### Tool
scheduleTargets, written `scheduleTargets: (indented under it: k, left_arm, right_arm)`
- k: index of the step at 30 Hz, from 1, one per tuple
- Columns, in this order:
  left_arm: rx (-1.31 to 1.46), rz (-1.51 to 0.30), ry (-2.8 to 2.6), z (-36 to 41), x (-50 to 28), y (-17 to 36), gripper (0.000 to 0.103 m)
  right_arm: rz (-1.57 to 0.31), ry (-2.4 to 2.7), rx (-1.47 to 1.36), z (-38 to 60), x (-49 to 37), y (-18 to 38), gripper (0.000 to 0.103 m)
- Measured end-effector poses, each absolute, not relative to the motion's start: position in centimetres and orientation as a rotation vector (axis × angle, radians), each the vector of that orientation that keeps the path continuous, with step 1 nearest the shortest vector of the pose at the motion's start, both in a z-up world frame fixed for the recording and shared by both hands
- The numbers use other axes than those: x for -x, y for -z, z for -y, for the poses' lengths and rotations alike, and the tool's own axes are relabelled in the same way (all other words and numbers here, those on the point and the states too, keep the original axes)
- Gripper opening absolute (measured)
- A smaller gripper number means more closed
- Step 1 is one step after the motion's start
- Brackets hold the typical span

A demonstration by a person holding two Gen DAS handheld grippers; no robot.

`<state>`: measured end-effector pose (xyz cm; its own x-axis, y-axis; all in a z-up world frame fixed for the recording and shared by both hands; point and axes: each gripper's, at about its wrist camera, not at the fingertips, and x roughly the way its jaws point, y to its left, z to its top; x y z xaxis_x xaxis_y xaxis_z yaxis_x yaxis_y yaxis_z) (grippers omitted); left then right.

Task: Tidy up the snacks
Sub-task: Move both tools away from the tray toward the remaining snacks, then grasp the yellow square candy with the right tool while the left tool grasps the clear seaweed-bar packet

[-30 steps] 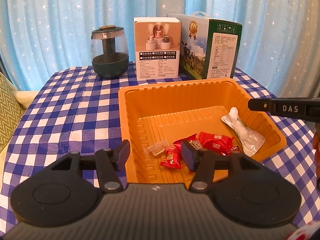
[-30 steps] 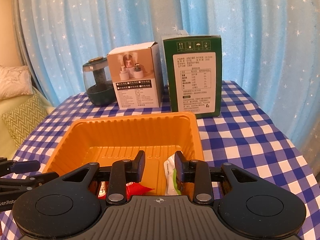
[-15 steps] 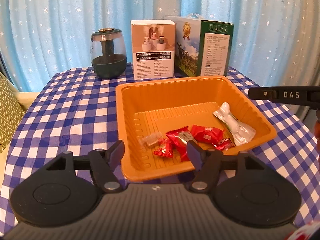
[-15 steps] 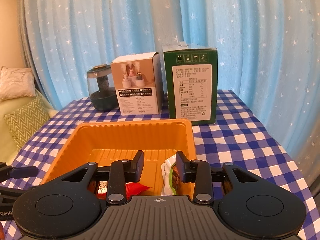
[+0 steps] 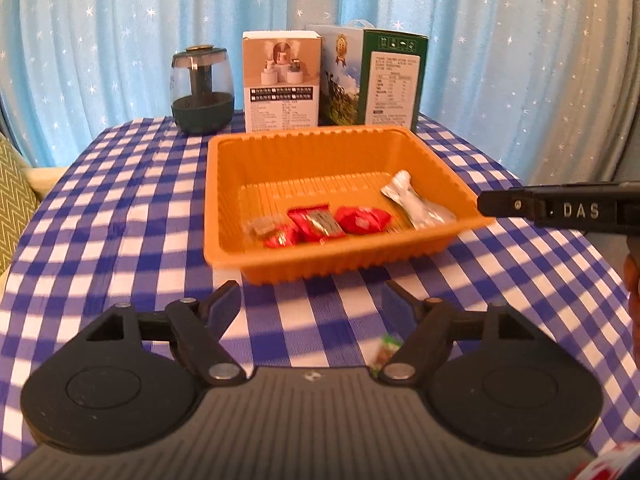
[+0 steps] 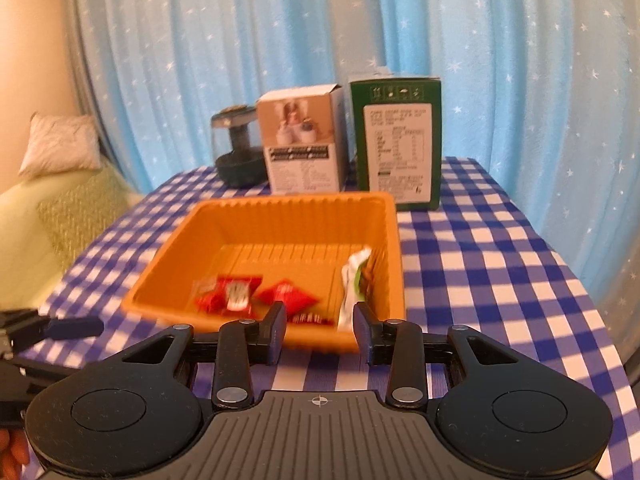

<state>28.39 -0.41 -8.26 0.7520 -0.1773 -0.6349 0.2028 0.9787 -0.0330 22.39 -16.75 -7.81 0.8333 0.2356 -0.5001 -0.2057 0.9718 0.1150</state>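
Observation:
An orange tray (image 5: pixel 348 264) on the checked cloth holds red packets (image 5: pixel 362 220), a small clear packet (image 5: pixel 262 226) and a silver-white packet (image 5: pixel 416 204). My left gripper (image 5: pixel 312 304) hangs over the cloth in front of the tray, its jaws opening with nothing between them. A small green-brown snack (image 5: pixel 386 350) lies on the cloth by its right finger. My right gripper (image 6: pixel 320 324) is at the tray's (image 6: pixel 304 208) near wall, slightly open and empty. Beyond it lie the red packets (image 6: pixel 286 294) and a white-green packet (image 6: pixel 354 280).
At the table's back stand a dark green jar (image 5: pixel 202 88), a white box (image 5: pixel 280 84) and a green carton (image 5: pixel 384 80), with a blue starred curtain behind. A sofa with a cushion (image 6: pixel 60 148) is left of the table. Bare cloth surrounds the tray.
Both grippers have drawn back from the tray, which now lies ahead of the fingers instead of under them. The left jaws have spread wider. The small green-brown snack has come into view.

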Motion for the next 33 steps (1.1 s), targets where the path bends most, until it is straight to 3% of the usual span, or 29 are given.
scheduleTargets:
  k: [7, 11, 33]
  left_arm:
    - [-0.025, -0.717, 0.201, 0.6, -24.6, 9.3, 0.077]
    - [-0.003, -0.738, 0.198, 0.6, -22.8, 9.9, 0.079]
    - [0.054, -0.774, 0.156, -0.7, -19.2, 11.5, 0.081]
  right_arm:
    - [-0.559, -0.258, -0.024, 16.5, -17.9, 9.6, 0.040]
    - [-0.576, -0.273, 0.013, 16.3, -15.7, 11.1, 0.060]
    - [-0.657, -0.394, 0.165, 14.4, -13.7, 16.3, 0.060]
